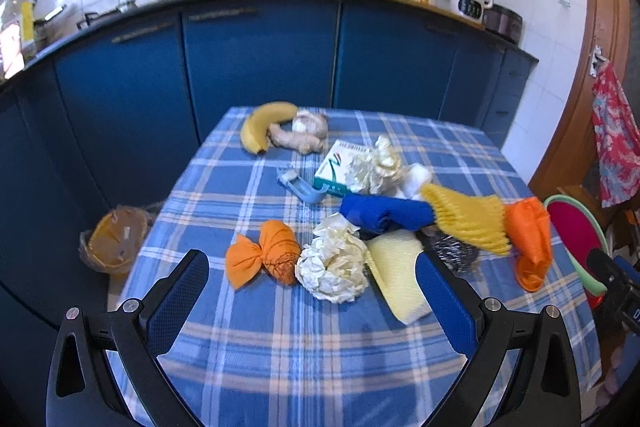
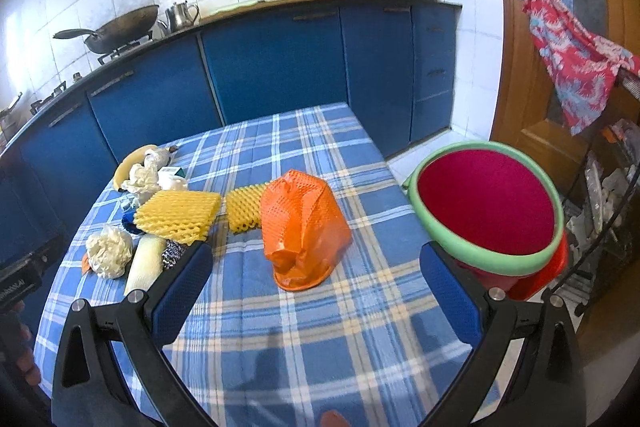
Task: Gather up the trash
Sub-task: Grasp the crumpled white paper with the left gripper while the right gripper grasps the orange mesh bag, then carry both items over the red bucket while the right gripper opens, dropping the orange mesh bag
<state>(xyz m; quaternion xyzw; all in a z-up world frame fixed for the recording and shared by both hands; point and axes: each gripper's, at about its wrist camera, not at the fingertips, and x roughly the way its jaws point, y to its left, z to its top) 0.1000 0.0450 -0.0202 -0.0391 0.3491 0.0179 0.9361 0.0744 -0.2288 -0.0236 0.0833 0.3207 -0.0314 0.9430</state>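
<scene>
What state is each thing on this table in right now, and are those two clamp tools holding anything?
Left gripper: fingers open, empty.
Right gripper: fingers open, empty.
Orange plastic bag: crumpled, lying loose.
Knotted orange bag: tied shut.
White paper wad: scrunched into a ball.
Blue cloth: rolled up.
Banana: unpeeled, whole.
Red bin: open, beside the table.

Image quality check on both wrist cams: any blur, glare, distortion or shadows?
Left wrist view: heavy fisheye bowing of the cabinets, dark vignette at the corners, yellow foam net smeared by motion blur, tiles washed out at upper left. Right wrist view: sharper, same barrel distortion, window glare on the wall tiles, soft shadow on the tablecloth between the open right gripper fingers.
</scene>
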